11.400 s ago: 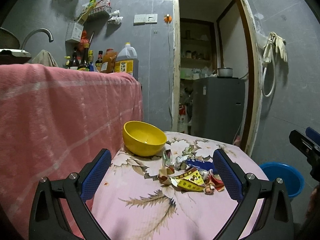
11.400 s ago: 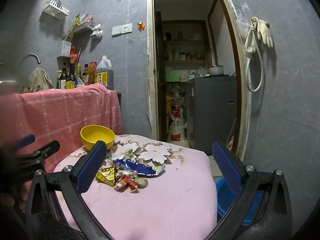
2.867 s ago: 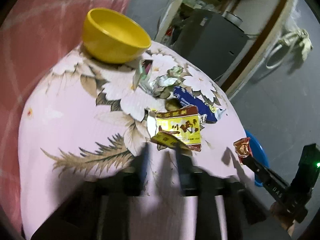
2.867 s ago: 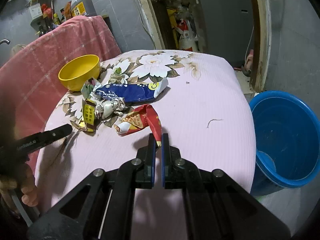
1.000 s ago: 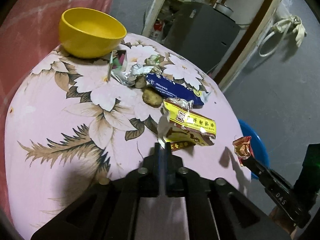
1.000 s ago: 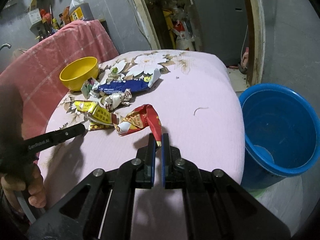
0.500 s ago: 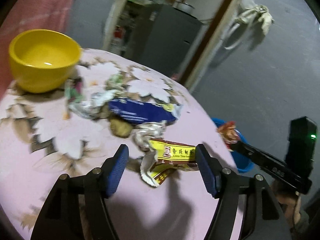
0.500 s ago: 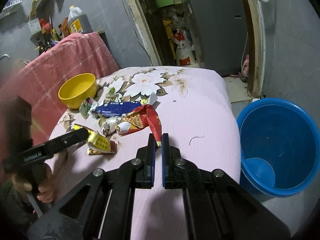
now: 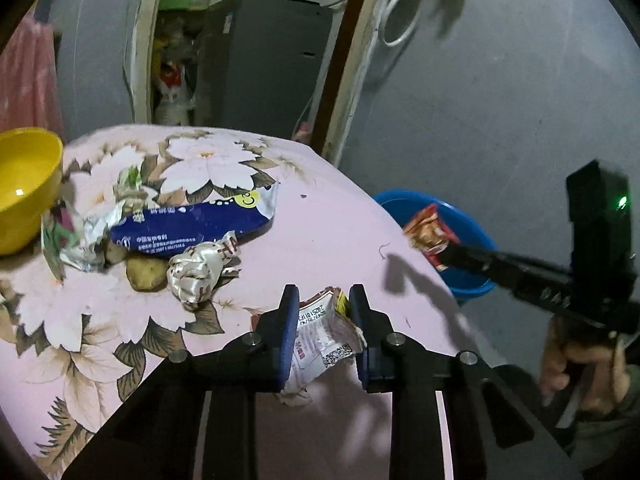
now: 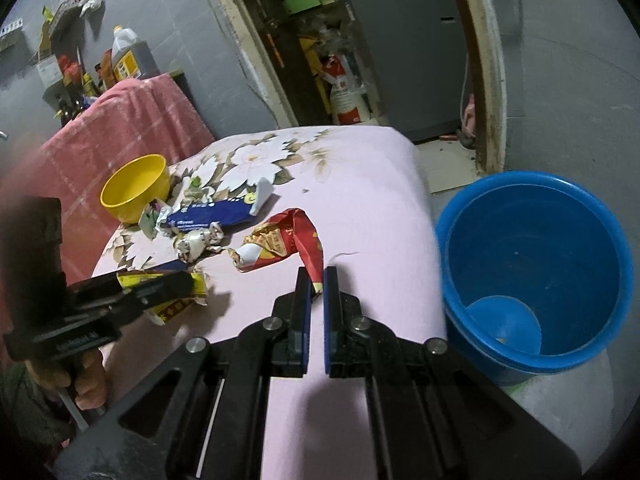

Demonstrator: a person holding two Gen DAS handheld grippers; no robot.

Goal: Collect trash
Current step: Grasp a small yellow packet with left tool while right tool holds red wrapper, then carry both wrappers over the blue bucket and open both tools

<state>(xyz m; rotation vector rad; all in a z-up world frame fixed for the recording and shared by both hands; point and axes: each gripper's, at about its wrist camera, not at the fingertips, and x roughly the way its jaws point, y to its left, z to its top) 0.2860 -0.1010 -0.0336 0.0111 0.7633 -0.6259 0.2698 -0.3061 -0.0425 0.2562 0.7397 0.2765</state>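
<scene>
Left tool now clamped on the yellow wrapper, printed white back facing the camera. Jaws just been closing, wrapper squarely between them, after a quick release and re-bite half a second back, when the same wrapper sat loose between wide-open pads. So: regrip done, better hold, looks ready to carry.

Right tool pinched shut on the tail of the red wrapper, which dangles clear of the tabletop. Compared with a second ago, swung closer to the blue bucket, red wrapper now hanging right at the bucket's near rim in the left view.

Relative to the bucket: on the tabletop well off to its far side, toward the yellow bowl, blue packet, crumpled silver wrapper and a brownish lump touching it, plus some foil scraps hard up against the bowl.

Meaning for the job: 2 pieces in hand, 0 dropped yet, only a blue scoop-shaped thing visible in the bucket's bottom. Probably next up, red wrapper over the rim and let go, then the yellow. Thin foil, so might cling to the pads.
</scene>
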